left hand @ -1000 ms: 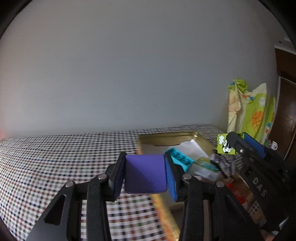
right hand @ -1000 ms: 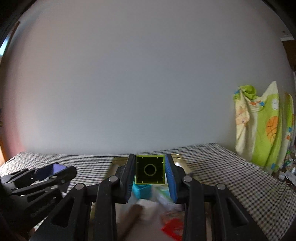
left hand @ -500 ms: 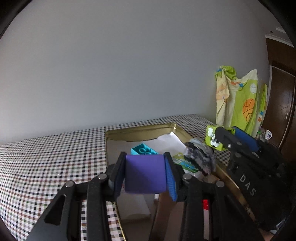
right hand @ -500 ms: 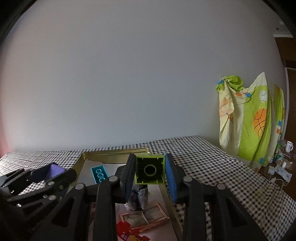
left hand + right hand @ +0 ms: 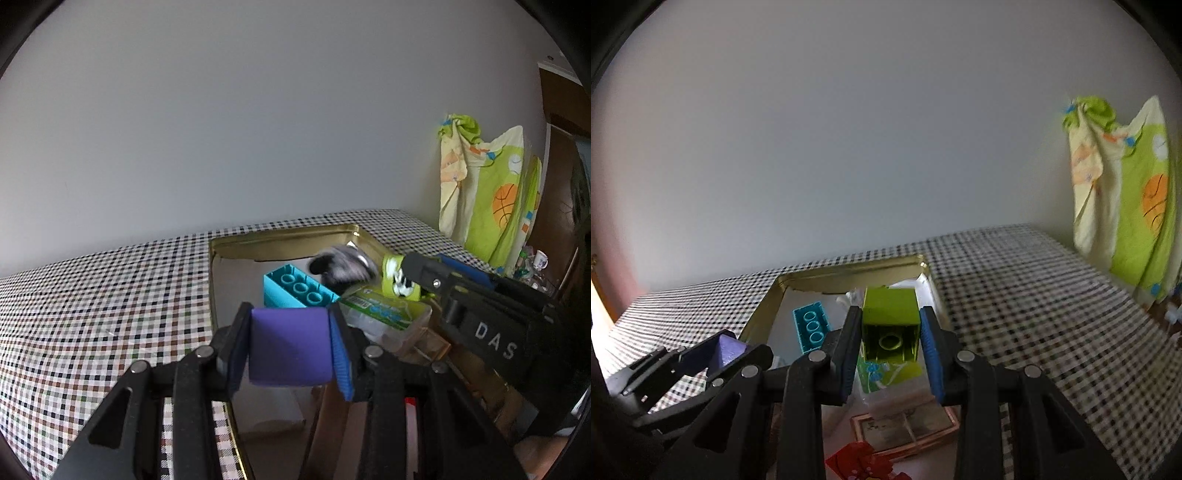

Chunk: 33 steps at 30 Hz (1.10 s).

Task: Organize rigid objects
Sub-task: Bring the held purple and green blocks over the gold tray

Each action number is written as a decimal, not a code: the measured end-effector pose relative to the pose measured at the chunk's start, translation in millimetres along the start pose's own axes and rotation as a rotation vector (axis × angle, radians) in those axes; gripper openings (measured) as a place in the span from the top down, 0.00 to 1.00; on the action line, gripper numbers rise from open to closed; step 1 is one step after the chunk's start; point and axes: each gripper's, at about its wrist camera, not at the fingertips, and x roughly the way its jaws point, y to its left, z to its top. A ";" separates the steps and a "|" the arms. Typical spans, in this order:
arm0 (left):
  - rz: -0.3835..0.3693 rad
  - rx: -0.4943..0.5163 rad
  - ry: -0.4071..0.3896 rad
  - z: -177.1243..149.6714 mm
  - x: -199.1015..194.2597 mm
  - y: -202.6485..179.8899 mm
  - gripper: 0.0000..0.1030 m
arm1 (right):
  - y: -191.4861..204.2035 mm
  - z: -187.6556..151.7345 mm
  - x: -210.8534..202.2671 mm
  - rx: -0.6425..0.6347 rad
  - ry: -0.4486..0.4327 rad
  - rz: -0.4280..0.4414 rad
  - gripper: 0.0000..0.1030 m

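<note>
Here the left gripper [image 5: 291, 347] pinches a smooth purple block [image 5: 290, 345], the right gripper [image 5: 890, 339] a hollow lime brick [image 5: 890, 321].

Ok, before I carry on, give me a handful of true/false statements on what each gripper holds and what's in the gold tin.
1. The left gripper is clamped on a purple block. True.
2. The right gripper is empty. False: it holds a lime green brick between its pads.
3. A teal brick lies inside the gold tin. True.
4. The gold tin sits on a bare wooden tabletop. False: it rests on a checked cloth.
5. The lime green brick is turned with its hollow underside toward the right wrist camera. True.
6. The tin holds only the teal brick. False: a clear packet with a green label and other items also lie there.
</note>
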 end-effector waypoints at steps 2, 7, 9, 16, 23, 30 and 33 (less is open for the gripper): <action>0.002 -0.003 0.003 0.6 0.5 0.4 0.62 | -2.0 0.0 2.0 0.010 0.015 0.008 0.67; 0.015 -0.001 0.034 0.9 4.4 1.4 0.62 | 1.2 0.5 3.7 -0.008 0.024 0.004 0.67; 0.017 0.000 0.048 0.4 5.7 2.5 0.62 | 1.1 1.6 4.9 -0.011 0.028 0.003 0.67; 0.020 0.007 0.091 1.2 9.2 5.8 0.62 | 4.1 3.0 4.3 -0.020 0.034 -0.010 0.67; 0.031 0.027 0.197 6.7 20.5 3.8 0.62 | 1.7 16.0 15.3 0.013 0.090 -0.010 0.67; 0.034 0.077 0.216 16.9 23.9 -3.0 0.62 | -0.8 26.6 36.2 0.046 0.175 -0.002 0.67; 0.002 0.047 0.267 17.8 31.9 -0.2 0.62 | 2.8 31.2 42.1 0.020 0.206 0.004 0.67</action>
